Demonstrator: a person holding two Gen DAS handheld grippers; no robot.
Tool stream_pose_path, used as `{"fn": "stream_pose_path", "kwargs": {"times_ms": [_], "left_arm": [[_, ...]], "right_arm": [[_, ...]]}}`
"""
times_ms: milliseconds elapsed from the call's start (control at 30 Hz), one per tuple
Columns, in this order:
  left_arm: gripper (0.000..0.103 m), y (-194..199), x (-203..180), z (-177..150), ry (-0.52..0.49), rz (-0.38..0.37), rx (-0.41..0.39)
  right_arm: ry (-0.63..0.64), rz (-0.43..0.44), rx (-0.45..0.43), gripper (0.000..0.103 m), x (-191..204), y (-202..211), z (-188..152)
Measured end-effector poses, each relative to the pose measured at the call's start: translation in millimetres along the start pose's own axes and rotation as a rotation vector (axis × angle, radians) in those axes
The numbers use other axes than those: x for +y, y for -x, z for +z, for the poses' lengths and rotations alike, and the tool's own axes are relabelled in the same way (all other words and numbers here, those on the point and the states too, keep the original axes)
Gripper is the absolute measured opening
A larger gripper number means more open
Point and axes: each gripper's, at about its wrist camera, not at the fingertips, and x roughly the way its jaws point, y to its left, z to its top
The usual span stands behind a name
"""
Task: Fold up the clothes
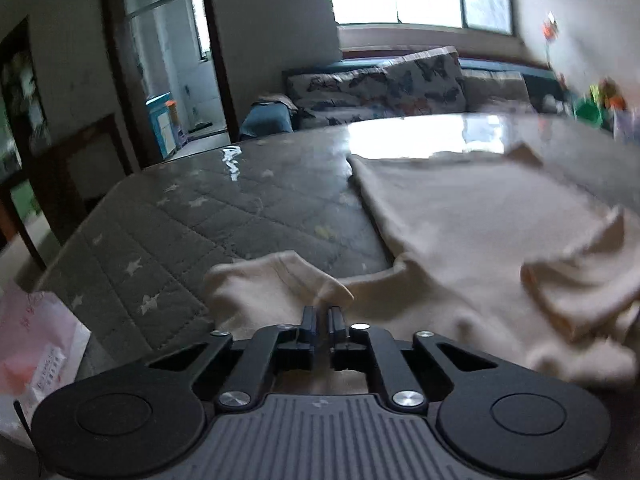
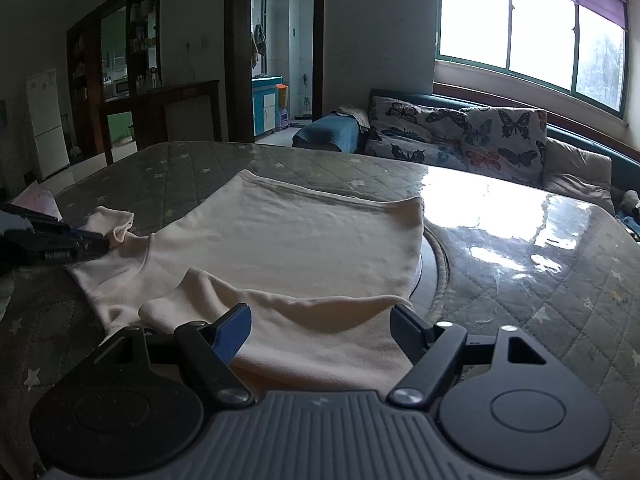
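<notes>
The left gripper (image 1: 323, 314) is sitting with its jaws pinched together on a fold of the cream shirt's (image 2: 288, 236) left sleeve (image 1: 276, 280), low over the near edge of the desk (image 1: 192, 216). The right gripper (image 2: 320, 328) is hovering with its jaws spread wide over the shirt's other sleeve (image 2: 280, 320), which is lying folded inward across the body; neither finger is pressing the cloth. The shirt is lying flat on the desk's grey quilted, star-printed cover, its hem pointing away toward the far side. Beyond the hem, a clear sheet on the cover is reflecting the window (image 2: 532, 28). Farther back, a sofa (image 2: 460, 136) with butterfly cushions is standing under that window.
</notes>
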Motion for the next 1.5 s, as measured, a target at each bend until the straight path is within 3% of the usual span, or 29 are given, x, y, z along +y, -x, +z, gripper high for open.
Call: {"fn": "stream_pose_path", "kwargs": {"times_ms": [100,200,433,567,633,800,967,1033,1167,1267,1433,1500], "left_arm": [[0.003,21,4,15,0.079,-0.077,-0.06],[0.003,43,-6,35,0.129,-0.201,-0.117],[0.003,69,-74,77,0.139,-0.574,-0.211],[0.008,61,-113,78,0.06,-0.646,-0.191],[0.022,55,-121,73,0.025,-0.663,-0.15],[0.026,56,-103,54,-0.025,-0.628,-0.137],[0.025,49,-71,28,-0.087,-0.422,-0.101],[0.025,48,-65,16,-0.113,-0.374,-0.077],[0.026,53,-62,-4,-0.177,-0.34,-0.064],[0.032,54,-65,-13,-0.222,-0.316,-0.072],[0.034,53,-66,-19,-0.291,-0.285,-0.087],[0.034,52,-61,-20,-0.288,-0.281,-0.086]], "right_arm": [[-0.005,0.002,-0.007,0.078,-1,2,0],[-0.017,-0.001,-0.017,0.078,-4,4,1],[-0.054,-0.023,-0.024,0.078,-15,8,-1],[-0.069,-0.029,-0.018,0.078,-20,10,-4],[-0.07,-0.029,-0.017,0.078,-22,12,-6],[-0.077,-0.025,-0.019,0.078,-28,15,-6],[-0.083,0.002,-0.008,0.064,-30,10,0],[-0.086,0.02,0.007,0.061,-30,3,2],[-0.087,0.027,0.059,0.053,-32,-21,4],[-0.081,0.015,0.099,0.046,-31,-36,4],[-0.028,-0.014,0.121,0.015,-25,-41,3],[-0.022,-0.022,0.118,0.01,-26,-40,5]]}}
